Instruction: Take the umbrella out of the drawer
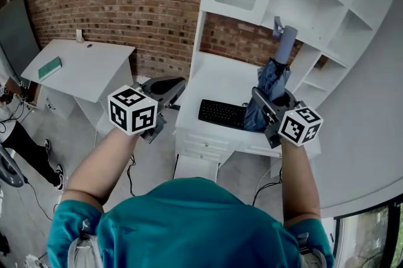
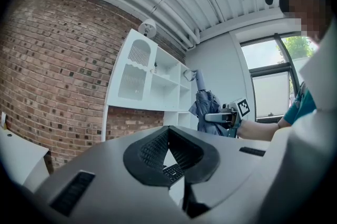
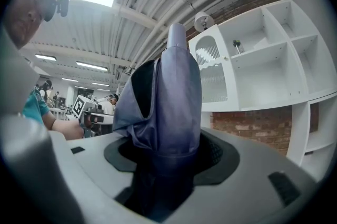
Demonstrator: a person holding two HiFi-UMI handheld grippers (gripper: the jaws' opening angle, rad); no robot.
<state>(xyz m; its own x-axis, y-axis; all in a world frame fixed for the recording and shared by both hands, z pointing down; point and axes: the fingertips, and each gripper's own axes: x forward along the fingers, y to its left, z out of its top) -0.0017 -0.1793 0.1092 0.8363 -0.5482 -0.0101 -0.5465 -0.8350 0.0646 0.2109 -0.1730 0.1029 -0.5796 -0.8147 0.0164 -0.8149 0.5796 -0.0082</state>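
Blue fabric is what your right claw (image 1: 265,104) is squeezing: the folded umbrella (image 1: 272,85) stands upright between its jaws, which sit wide apart around the bundled cloth, with the grey stub end (image 1: 286,41) sticking up well above the claw and the rest hanging below it. Under that claw lie the white desk (image 1: 217,79) and the keyboard (image 1: 221,113), so the umbrella looks clear of the drawer. Your left claw (image 1: 169,89) is off to the side of the right one, well apart from the umbrella, jaws drawn together with nothing between them. Expect the umbrella to be light, but soft on the outside: the loose folds can slide over the stiff shaft inside, and from the right gripper view the cloth bulges above the jaws (image 3: 160,102). I'd judge your hold would be firmer nearer the grey end, where the body is hard and narrow. Gripped mid-bundle like this, it may tip or twist. Nothing here is fragile, though the thin ribs won't like a hard pinch.
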